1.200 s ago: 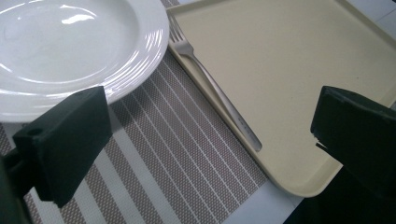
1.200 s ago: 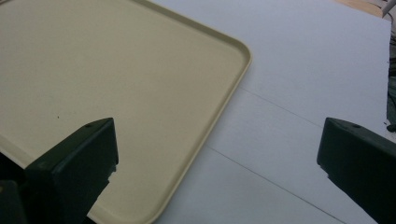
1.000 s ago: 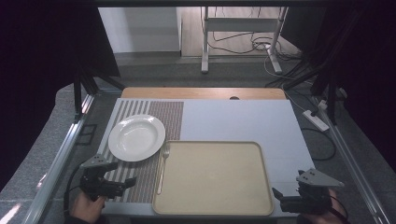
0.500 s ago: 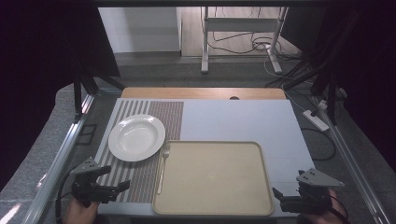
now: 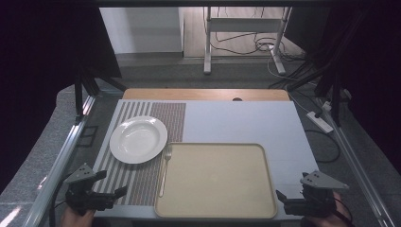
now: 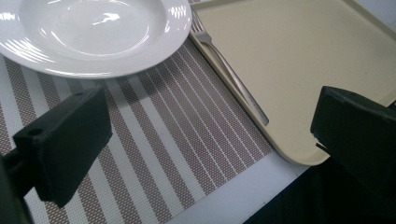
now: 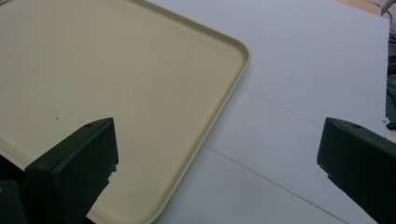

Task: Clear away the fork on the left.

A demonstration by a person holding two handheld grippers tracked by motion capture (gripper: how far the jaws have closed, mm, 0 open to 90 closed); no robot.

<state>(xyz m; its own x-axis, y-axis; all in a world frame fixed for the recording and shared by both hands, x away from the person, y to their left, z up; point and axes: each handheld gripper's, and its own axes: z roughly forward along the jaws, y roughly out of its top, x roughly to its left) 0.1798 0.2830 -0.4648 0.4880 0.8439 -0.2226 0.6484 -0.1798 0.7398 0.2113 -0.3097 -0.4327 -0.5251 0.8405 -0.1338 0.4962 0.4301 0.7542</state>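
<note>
A white plate [image 5: 138, 139] rests on a striped placemat [image 5: 142, 182] at the left of the table. A fork [image 5: 164, 171] lies along the left edge of an empty beige tray [image 5: 216, 179]. My left gripper [image 5: 112, 183] is open over the near left corner of the placemat. In the left gripper view my left gripper [image 6: 205, 140] faces the plate [image 6: 88, 32], the fork [image 6: 233, 79] and the tray [image 6: 299, 56]. My right gripper [image 5: 289, 190] is open by the tray's near right corner. In the right gripper view, my right gripper [image 7: 217, 158] has that tray [image 7: 116, 70] corner between its jaws.
A white mat [image 5: 241, 120] covers the table beyond and right of the tray, with a wooden strip [image 5: 203, 93] at the far edge. Metal rails [image 5: 61, 156] run along both sides. A power strip [image 5: 320, 122] and cables lie on the floor to the right.
My left gripper has drawn slightly left and back toward the near edge of the table. The right gripper has barely moved. Plate, fork and tray are where they were.
</note>
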